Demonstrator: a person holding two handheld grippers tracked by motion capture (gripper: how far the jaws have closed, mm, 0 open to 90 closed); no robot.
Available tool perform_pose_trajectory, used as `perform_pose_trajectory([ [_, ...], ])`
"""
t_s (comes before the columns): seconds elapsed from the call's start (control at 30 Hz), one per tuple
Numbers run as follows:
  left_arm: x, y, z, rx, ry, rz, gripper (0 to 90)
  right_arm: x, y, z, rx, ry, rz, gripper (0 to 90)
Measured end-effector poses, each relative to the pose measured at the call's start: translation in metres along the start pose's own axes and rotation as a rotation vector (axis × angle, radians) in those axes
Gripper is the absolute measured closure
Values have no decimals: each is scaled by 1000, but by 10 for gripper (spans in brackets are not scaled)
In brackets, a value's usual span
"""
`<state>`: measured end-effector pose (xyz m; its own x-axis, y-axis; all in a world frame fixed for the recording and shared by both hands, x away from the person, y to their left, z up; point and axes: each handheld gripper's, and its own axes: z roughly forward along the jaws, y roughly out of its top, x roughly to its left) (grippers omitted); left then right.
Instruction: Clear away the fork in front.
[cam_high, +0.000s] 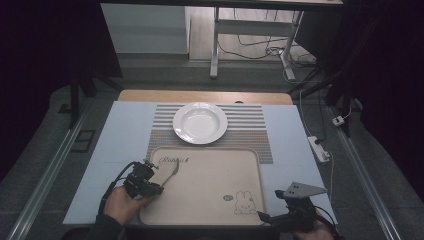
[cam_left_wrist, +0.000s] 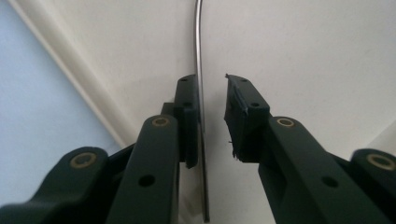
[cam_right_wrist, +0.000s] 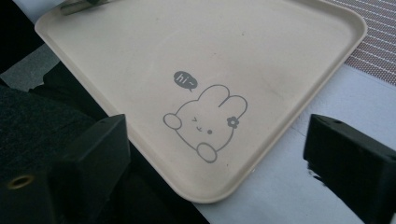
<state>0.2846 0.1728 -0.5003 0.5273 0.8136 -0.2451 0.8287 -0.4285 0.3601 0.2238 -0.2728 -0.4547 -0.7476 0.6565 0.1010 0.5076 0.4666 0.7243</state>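
Observation:
A beige tray (cam_high: 210, 175) with a rabbit drawing (cam_high: 245, 202) lies at the near middle of the table. A thin metal utensil (cam_high: 171, 172) rests on the tray's left part. My left gripper (cam_high: 160, 179) is at that spot. In the left gripper view the utensil's handle (cam_left_wrist: 200, 56) runs between the jaws of the left gripper (cam_left_wrist: 210, 88), against the left pad (cam_left_wrist: 189, 116), with a gap to the right pad, so it is open. My right gripper (cam_high: 267, 214) hovers wide open by the tray's near right corner, with the rabbit (cam_right_wrist: 205, 123) between its jaws (cam_right_wrist: 218, 126).
A white deep plate (cam_high: 200, 122) sits on a striped placemat (cam_high: 250, 130) beyond the tray. A pale blue mat (cam_high: 120, 140) covers the table. A power strip (cam_high: 319, 149) and cables lie off the table's right edge.

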Motion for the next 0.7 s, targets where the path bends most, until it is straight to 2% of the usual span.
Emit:
perform_pose_trajectory([
  [0.1,5,8,-5,-51,-17,-22,747,0,0,0,0,5,-4,35],
  [0.23,9,22,-3,-78,-21,-19,839,0,0,0,2,13,-3,32],
  [0.3,11,30,0,-83,-20,-11,888,-1,0,1,4,16,-2,32],
  [0.43,13,43,9,-84,-2,-13,890,-2,0,2,12,26,0,31],
  [0.53,14,51,16,-81,11,3,890,-2,0,2,14,32,3,31],
  [0.7,11,58,23,-79,8,22,890,-3,0,2,15,37,10,32],
])
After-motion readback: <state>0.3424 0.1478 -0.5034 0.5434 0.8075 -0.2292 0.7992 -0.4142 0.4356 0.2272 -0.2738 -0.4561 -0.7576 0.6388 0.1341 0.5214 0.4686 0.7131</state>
